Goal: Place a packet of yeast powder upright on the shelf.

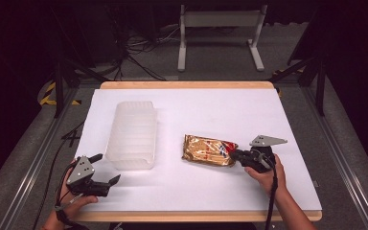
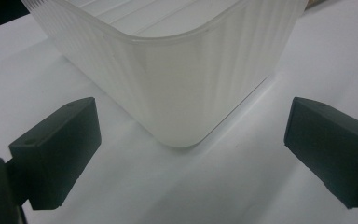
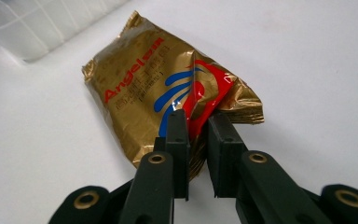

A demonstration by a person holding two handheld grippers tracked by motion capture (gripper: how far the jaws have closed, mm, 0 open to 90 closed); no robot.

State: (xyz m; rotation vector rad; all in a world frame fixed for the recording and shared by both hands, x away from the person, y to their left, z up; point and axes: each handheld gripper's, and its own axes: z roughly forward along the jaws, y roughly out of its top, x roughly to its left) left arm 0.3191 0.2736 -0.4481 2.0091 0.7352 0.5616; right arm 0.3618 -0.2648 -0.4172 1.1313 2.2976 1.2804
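Note:
A gold packet with red and blue print lies on the white table right of centre. My right gripper is shut on its near right end; in the right gripper view the jaws pinch a fold of the red part of the packet, my right gripper coming in from below. A translucent ribbed plastic tub stands left of centre. My left gripper rests at the front left, open, facing the tub's near corner; in the left gripper view its two jaws stand wide apart around my left gripper's empty gap.
The white sheet covers a wooden table with edges showing at front and back. Beyond the table lie a grey floor, cables and a white stand. Dark tripod legs flank both sides.

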